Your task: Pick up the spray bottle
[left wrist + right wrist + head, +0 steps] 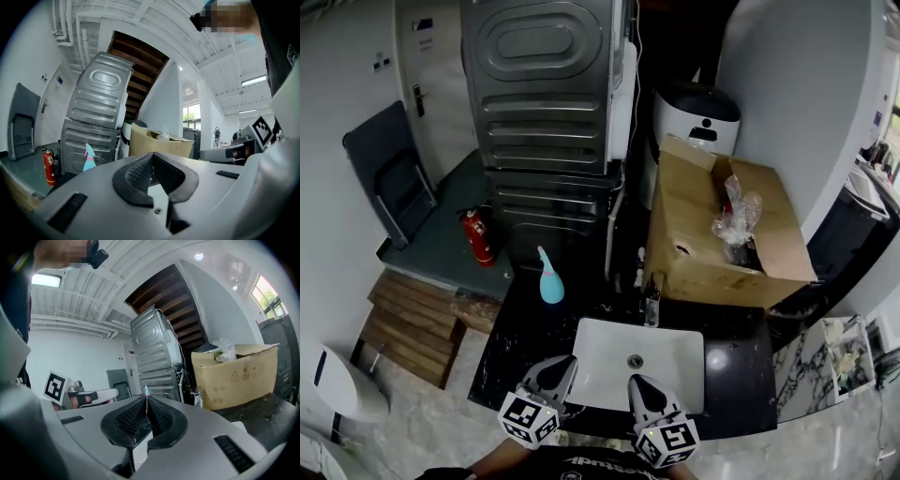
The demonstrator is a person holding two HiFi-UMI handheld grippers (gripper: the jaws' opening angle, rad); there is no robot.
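Beyond the white sink basin (600, 347), at the back-left of the dark counter (520, 337), the spray bottle (549, 277) stands upright, its long axis vertical and its nozzle at the top. It lies forward and slightly left of the left gripper (564, 362), which hovers at the basin's near-left corner. The right gripper (636, 382) hovers over the basin's near edge, farther to the right. Of the 2, the left looks nearer and has the straighter line.

Both pairs of jaws are pressed together with nothing between them, so whichever gripper goes must spread its jaws before arriving. From the left gripper view the spray bottle (89, 158) sits left of the jaw line. From the right gripper view only the top of the spray bottle (146, 390) peeks above the closed jaws.

Room around it looks good: bare counter on each side, with the faucet (652, 305) and the cardboard box (722, 225) well apart to its right. The counter's left edge is near, with a fire extinguisher (476, 236) on the floor beyond, so a sideways knock could send the bottle over.
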